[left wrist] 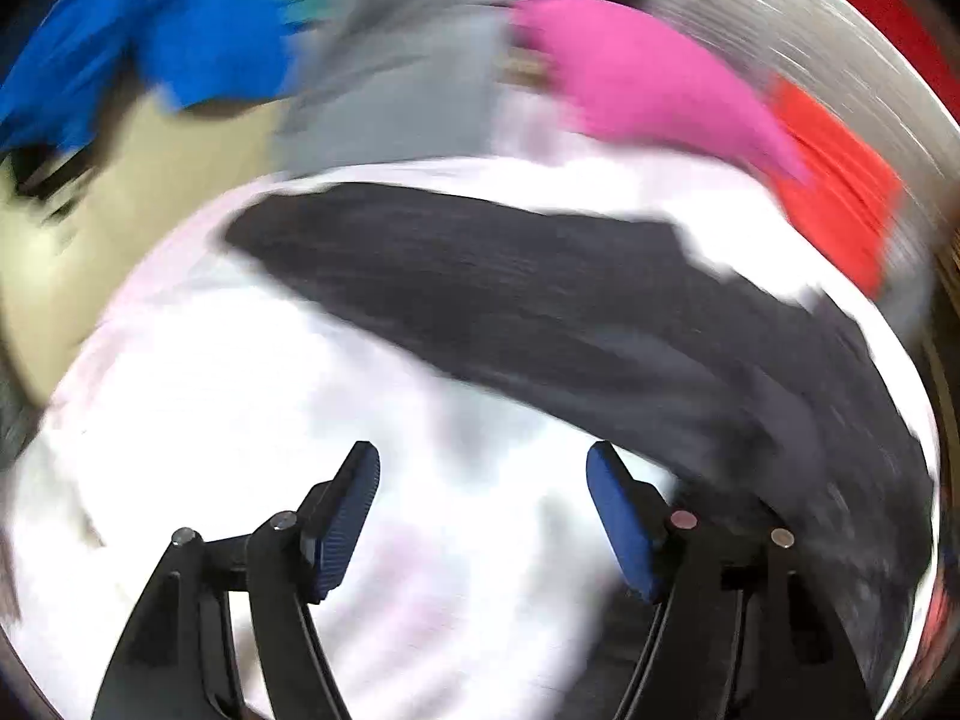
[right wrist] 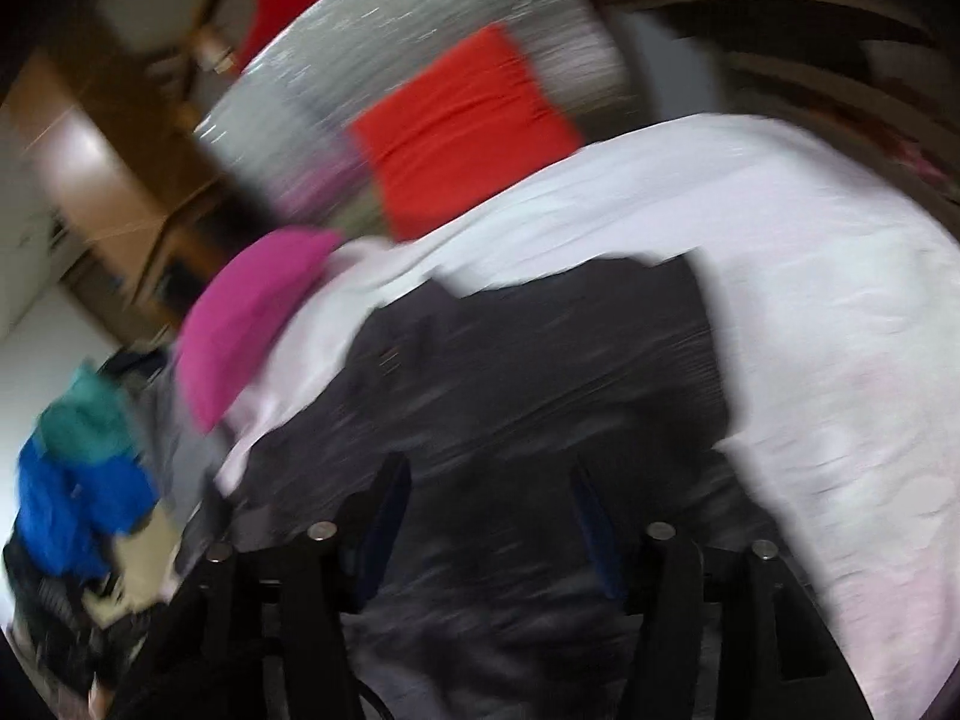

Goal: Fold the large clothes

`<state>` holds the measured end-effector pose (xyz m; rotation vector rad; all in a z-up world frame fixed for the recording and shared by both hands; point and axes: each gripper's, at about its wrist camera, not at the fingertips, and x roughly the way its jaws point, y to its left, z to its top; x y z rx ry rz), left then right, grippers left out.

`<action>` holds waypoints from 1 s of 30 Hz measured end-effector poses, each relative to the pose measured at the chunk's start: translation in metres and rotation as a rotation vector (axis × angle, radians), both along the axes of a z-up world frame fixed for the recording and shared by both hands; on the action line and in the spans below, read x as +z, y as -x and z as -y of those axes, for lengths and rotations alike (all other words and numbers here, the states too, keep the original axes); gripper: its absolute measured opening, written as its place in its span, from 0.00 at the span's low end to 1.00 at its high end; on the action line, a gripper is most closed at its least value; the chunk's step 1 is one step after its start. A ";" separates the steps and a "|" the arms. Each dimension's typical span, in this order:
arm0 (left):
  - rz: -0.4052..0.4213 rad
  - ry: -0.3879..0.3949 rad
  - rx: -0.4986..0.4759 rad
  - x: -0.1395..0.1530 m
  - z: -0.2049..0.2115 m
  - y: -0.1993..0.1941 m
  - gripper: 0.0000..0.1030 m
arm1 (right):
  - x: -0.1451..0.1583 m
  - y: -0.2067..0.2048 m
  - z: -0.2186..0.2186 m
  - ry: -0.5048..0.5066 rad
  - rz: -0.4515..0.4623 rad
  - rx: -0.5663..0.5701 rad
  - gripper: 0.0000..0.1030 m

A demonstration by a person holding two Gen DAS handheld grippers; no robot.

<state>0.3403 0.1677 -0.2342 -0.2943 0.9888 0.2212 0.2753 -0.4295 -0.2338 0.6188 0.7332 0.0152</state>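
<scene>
A large dark grey garment (left wrist: 540,312) lies spread across a white sheet (left wrist: 210,390); both views are blurred. In the left wrist view my left gripper (left wrist: 483,456) hovers open over the bare sheet, just left of the garment's near edge, with nothing between its blue pads (left wrist: 345,516). The right wrist view shows the same dark garment (right wrist: 540,360) filling the middle. My right gripper (right wrist: 486,474) stands over it with its jaws apart. No cloth is visibly pinched between them.
A pink garment (left wrist: 630,72) (right wrist: 252,312) and a folded red-orange one (left wrist: 840,192) (right wrist: 462,126) lie beyond the sheet. A heap with blue cloth (left wrist: 150,42) (right wrist: 72,504), teal cloth (right wrist: 90,414) and grey cloth (left wrist: 408,78) sits at the far left. A silvery mat (right wrist: 390,48) lies behind.
</scene>
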 end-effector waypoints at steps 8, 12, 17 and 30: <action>-0.010 0.283 0.246 -0.037 -0.114 -0.054 0.70 | -0.013 -0.012 -0.071 0.028 -0.011 0.185 0.61; -0.009 0.381 0.307 -0.062 -0.125 -0.085 0.69 | -0.016 -0.014 -0.081 0.075 0.019 0.200 0.61; -0.022 0.446 0.384 -0.093 -0.141 -0.103 0.23 | -0.021 -0.022 -0.080 0.099 0.015 0.168 0.61; 0.242 0.186 0.021 0.053 -0.024 -0.109 0.03 | -0.009 -0.008 -0.026 0.010 0.080 -0.032 0.61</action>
